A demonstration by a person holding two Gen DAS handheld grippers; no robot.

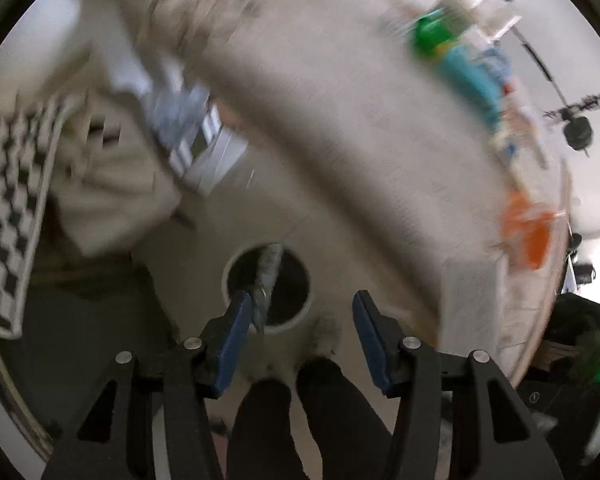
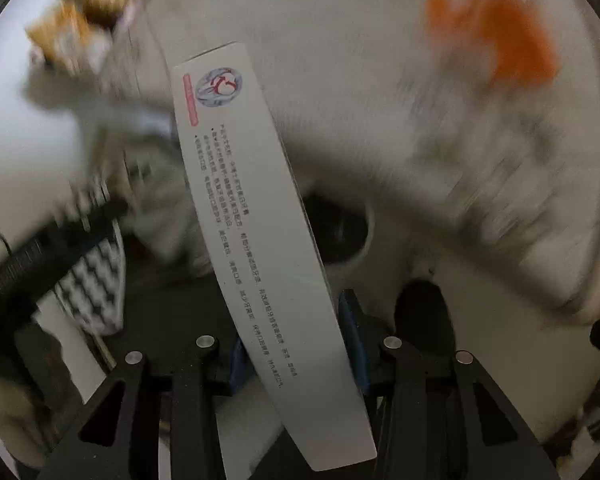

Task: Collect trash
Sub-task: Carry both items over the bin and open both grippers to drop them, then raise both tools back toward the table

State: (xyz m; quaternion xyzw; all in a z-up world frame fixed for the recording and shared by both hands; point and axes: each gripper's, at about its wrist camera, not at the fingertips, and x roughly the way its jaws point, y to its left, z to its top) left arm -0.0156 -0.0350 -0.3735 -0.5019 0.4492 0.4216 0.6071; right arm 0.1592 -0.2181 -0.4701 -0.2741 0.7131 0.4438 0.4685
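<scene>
Both views are blurred by motion. My right gripper is shut on a long white toothpaste box with a round logo and printed text; the box sticks out forward over a round dark hole. My left gripper is open above a white bin lid with a round dark hole. A thin silvery crumpled piece hangs in that hole beside the left blue pad.
A beige table surface holds a green and teal packet, an orange object and clear plastic at its far edge. A black-and-white checkered cloth and a white sleeve are at left. The orange object and golden wrappers also show in the right wrist view.
</scene>
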